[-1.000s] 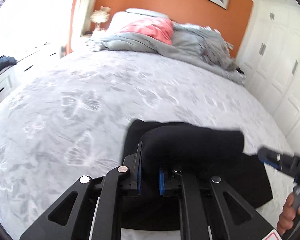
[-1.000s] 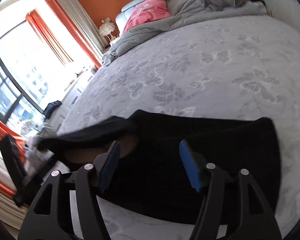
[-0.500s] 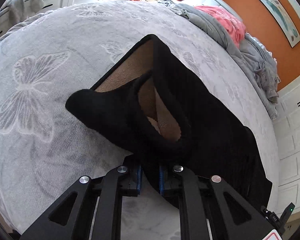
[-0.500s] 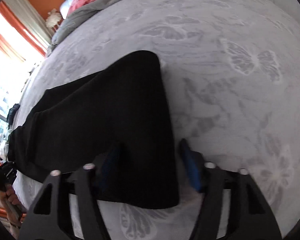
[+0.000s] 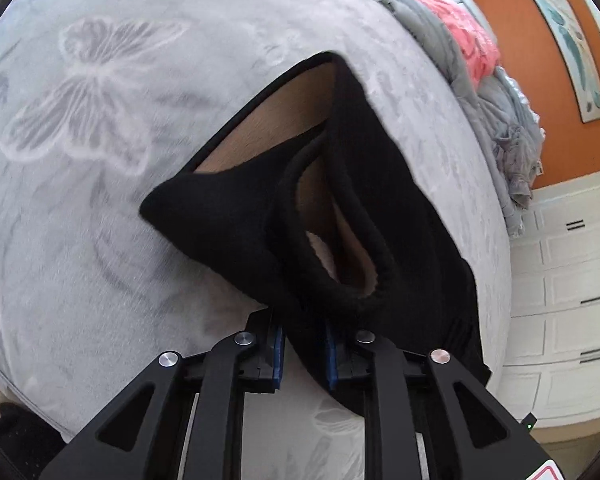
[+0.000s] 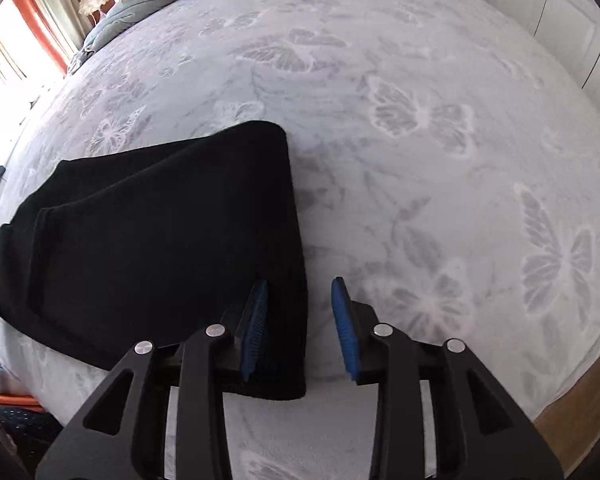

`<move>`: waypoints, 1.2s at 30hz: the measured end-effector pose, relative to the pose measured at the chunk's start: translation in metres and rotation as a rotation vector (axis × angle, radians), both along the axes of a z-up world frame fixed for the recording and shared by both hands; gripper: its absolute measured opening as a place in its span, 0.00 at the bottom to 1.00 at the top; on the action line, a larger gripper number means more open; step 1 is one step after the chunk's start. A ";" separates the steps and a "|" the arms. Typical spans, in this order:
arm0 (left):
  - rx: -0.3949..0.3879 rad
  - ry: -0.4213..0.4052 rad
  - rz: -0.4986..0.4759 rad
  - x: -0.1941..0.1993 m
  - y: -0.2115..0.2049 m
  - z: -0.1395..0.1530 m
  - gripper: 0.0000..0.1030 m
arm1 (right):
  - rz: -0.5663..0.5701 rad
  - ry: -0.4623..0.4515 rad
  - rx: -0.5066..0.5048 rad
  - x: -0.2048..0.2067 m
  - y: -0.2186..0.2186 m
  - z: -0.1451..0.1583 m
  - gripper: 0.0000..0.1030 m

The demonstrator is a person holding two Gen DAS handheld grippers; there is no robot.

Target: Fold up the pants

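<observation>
Black pants (image 5: 220,220) with a tan fleece lining lie on the grey butterfly bedspread (image 5: 80,120). My left gripper (image 5: 302,354) is shut on the pants at the waistband end, whose opening gapes toward the camera. In the right wrist view the pants (image 6: 160,232) lie folded flat, leg end nearest. My right gripper (image 6: 300,324) is open with its blue pads on either side of the pants' right edge near the corner; the left pad lies over the cloth.
A rumpled grey duvet (image 5: 500,120) and a pink pillow (image 5: 464,36) lie at the bed's head by an orange wall. White wardrobe doors (image 5: 572,300) stand beside the bed. The bed's near edge (image 6: 500,412) and wooden floor show at lower right.
The left gripper has lifted and turned with the waistband, keeping its hold. The right gripper has moved along the pants to the leg-end corner and narrowed its gap.
</observation>
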State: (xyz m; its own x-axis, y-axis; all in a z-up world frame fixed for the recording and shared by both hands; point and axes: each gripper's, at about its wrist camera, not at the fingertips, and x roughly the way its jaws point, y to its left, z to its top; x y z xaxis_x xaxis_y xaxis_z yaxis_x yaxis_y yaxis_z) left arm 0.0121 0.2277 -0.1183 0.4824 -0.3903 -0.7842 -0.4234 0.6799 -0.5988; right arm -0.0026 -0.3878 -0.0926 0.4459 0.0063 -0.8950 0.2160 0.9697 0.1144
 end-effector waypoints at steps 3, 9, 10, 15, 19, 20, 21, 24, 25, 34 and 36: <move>0.012 -0.039 0.065 -0.013 0.009 0.013 0.37 | 0.087 -0.236 -0.008 -0.011 0.036 0.045 0.49; 0.049 -0.223 0.221 -0.041 0.036 0.053 0.78 | 0.573 -0.276 0.101 -0.001 0.209 0.057 0.50; 0.078 -0.249 0.243 -0.046 0.040 0.061 0.78 | 0.657 -0.264 0.103 -0.001 0.245 0.053 0.49; 0.255 -0.274 0.316 -0.065 0.059 0.087 0.78 | 0.978 -0.211 0.070 -0.003 0.413 0.029 0.48; 0.187 -0.262 0.308 -0.063 0.076 0.084 0.78 | 1.021 -0.207 0.010 0.011 0.489 0.006 0.38; 0.174 -0.257 0.313 -0.064 0.080 0.083 0.78 | 1.018 -0.183 0.029 0.022 0.498 0.000 0.12; 0.162 -0.254 0.315 -0.064 0.085 0.081 0.78 | 1.002 -0.133 0.038 0.033 0.509 -0.009 0.09; 0.140 -0.259 0.317 -0.063 0.092 0.081 0.78 | 0.962 -0.150 0.077 0.037 0.517 -0.001 0.08; 0.144 -0.263 0.317 -0.065 0.094 0.081 0.78 | 0.960 -0.175 0.065 0.033 0.520 0.002 0.08; 0.004 -0.177 0.144 -0.040 0.059 0.043 0.78 | 0.913 -0.157 0.239 0.045 0.450 0.031 0.52; -0.043 -0.124 0.114 -0.030 0.045 0.027 0.78 | 0.843 -0.209 0.196 0.049 0.409 0.052 0.62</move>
